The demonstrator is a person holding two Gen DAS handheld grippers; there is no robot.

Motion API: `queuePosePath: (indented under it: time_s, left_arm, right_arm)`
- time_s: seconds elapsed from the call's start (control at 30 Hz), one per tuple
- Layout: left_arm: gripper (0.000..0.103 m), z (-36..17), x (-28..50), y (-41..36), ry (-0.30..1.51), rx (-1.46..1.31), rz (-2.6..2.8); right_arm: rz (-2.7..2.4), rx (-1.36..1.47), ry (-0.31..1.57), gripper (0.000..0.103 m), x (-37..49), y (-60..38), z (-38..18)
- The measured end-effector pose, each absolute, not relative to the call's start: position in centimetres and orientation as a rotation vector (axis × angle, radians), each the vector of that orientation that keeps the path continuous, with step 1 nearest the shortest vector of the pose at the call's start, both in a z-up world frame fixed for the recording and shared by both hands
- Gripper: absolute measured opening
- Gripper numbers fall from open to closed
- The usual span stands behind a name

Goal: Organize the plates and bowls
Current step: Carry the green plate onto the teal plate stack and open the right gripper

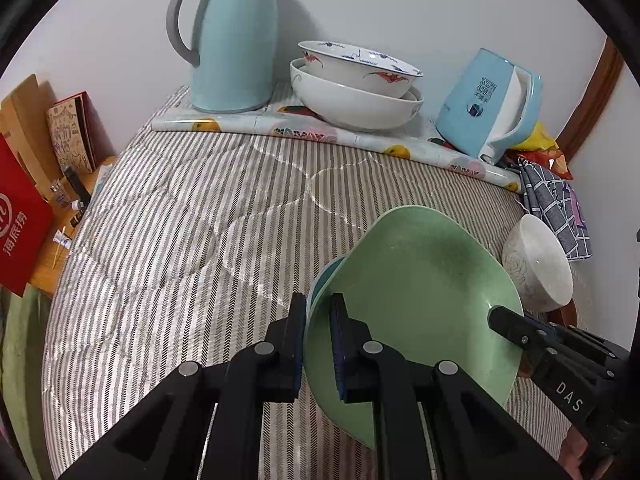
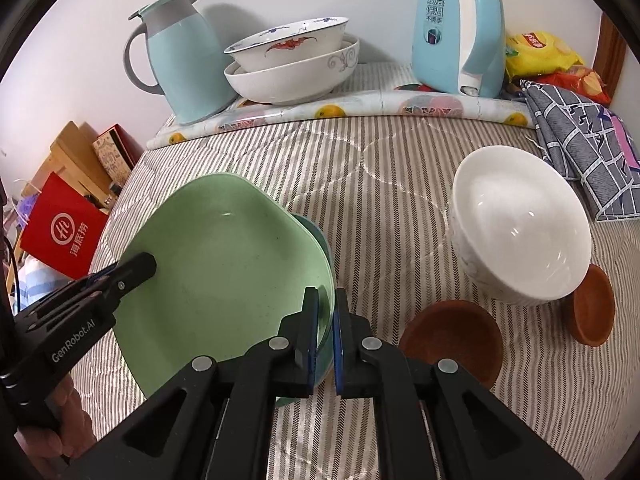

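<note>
Plate point(image 1: 416, 280) green, tilted on edge | both grippers clamp opposite rims

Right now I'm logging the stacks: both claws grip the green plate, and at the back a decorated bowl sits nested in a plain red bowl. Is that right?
Not quite. The lower bowl is white, not red, as the right wrist view shows. The decorated bowl does nest in it, and both claws grip the green plate.

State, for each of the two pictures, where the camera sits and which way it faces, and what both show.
Left wrist: on the left gripper, facing the wall; it clamps the green plate; the right gripper shows at right.
Right wrist: on the right gripper, facing the same wall; it clamps the plate's opposite rim; the left gripper shows at left.
Shared: plate, white bowl, stacked bowls, thermos jug, kettle.
</note>
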State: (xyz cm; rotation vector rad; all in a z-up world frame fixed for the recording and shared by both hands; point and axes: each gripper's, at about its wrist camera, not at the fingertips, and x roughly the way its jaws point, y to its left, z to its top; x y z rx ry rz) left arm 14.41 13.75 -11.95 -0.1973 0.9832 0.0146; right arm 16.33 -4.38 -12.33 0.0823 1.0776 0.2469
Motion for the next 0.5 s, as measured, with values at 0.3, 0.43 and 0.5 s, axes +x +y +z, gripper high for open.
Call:
queuePosePath:
  time_s: [0.3, 0.43, 0.5]
  left_arm:
    - [0.013, -13.2, 15.5, 14.3, 0.998, -0.22, -0.004]
    - [0.016, -13.3, 15.9, 13.9, 0.989, -0.199, -0.007]
    - [0.02, -13.3, 16.1, 13.5, 0.983, -0.181, 0.002]
  right_arm:
    - [0.234, 0.082, 1.116, 0.007, 16.7, -3.9, -13.2]
    - [0.233, 0.078, 1.122, 0.01, 16.1, -3.9, -13.2]
    - [0.235, 0.08, 1.128, 0.012, 15.9, -3.9, -13.3]
